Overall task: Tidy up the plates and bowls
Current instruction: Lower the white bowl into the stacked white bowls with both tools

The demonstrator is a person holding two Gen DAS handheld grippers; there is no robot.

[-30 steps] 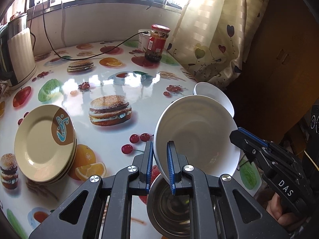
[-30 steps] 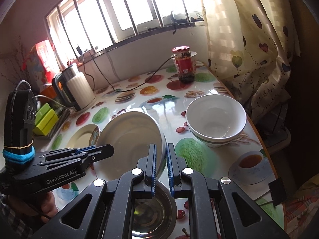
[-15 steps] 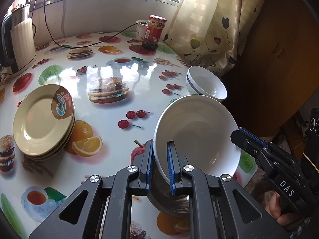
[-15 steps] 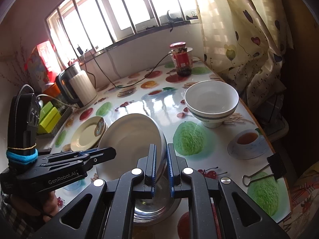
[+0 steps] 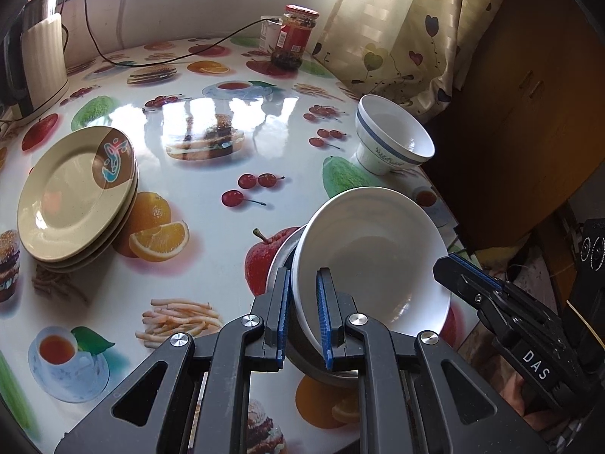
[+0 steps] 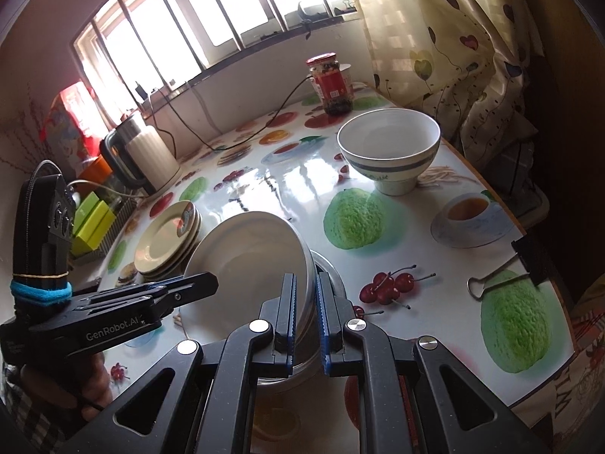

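In your left wrist view, your left gripper point(image 5: 304, 314) has its jaws clamped on the near rim of a white plate point(image 5: 372, 261), which is tilted above a steel bowl point(image 5: 281, 261) standing near the table's point(image 5: 204, 265) near edge. Your right gripper point(image 5: 459, 270) holds the same plate's opposite rim; here I cannot tell how its jaws stand. A stack of beige plates point(image 5: 73, 195), at least three, lies toward the left edge. One blue-banded bowl point(image 5: 393, 143) stands at the right edge, well apart from the white plate. One red-lidded jar point(image 5: 295, 36) stands at the far edge, with a white cup mostly hidden behind it. A kettle point(image 5: 36, 60) is cut off at the far left, its cable point(image 5: 170, 62) running across the tablecloth.

In your right wrist view, your right gripper point(image 6: 304, 317) is closed on the white plate's point(image 6: 245, 265) rim, over the steel bowl point(image 6: 329, 268), which the plate and fingers mostly hide. Your left gripper point(image 6: 200, 283) touches the plate's left rim. The blue-banded bowl point(image 6: 389, 149) stands near the right edge, the jar point(image 6: 331, 83) behind it. The beige plates point(image 6: 168, 236) lie beside the white plate, toward the left edge. One binder clip point(image 6: 503, 268) grips the right edge. Green boxes point(image 6: 92, 219) beside the kettle point(image 6: 141, 159) are hard to identify.
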